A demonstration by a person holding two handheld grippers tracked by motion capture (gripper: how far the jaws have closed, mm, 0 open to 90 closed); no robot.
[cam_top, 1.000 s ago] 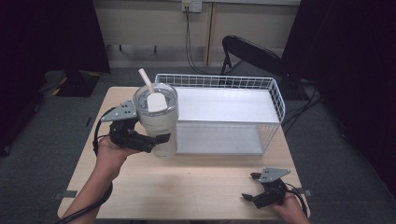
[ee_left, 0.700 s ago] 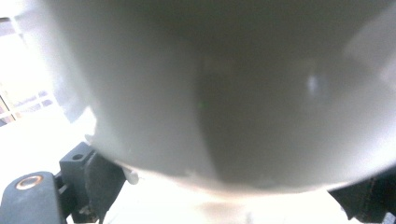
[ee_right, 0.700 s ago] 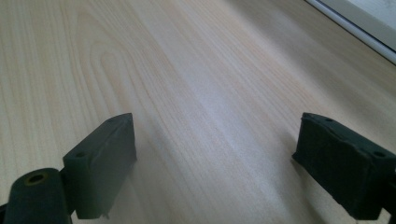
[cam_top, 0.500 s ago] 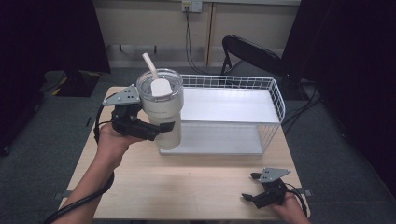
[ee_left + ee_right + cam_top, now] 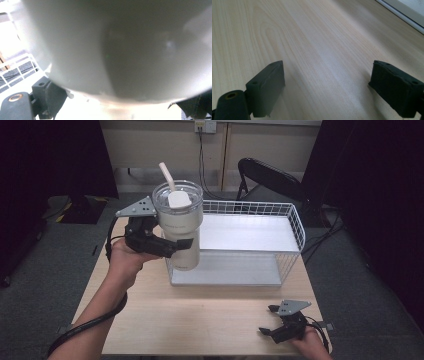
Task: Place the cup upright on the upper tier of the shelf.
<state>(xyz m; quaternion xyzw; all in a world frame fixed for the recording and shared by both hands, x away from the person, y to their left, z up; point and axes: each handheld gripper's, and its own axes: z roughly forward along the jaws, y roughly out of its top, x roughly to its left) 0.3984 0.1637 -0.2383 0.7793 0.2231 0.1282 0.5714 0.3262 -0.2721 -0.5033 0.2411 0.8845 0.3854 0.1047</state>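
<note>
Tumbler (image 5: 181, 231) lifted higher, pinched between left gripper (image 5: 172, 245) fingers; right gripper (image 5: 272, 320) fingers spread.

The cup (image 5: 180, 232) looks like smooth, a bit shiny plastic w/ a clear lid & a plastic straw (image 5: 166, 176). The basket (image 5: 295, 222) is thin white wire. The table (image 5: 200, 320) is pale wood, smooth & matt. The right gripper (image 5: 272, 320) is dull black plastic w/ a grey metal plate.

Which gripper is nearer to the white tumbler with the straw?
Left. The left gripper is clamped around the tumbler, held above the table. The right gripper rests open, far off at the table's near right corner.
</note>
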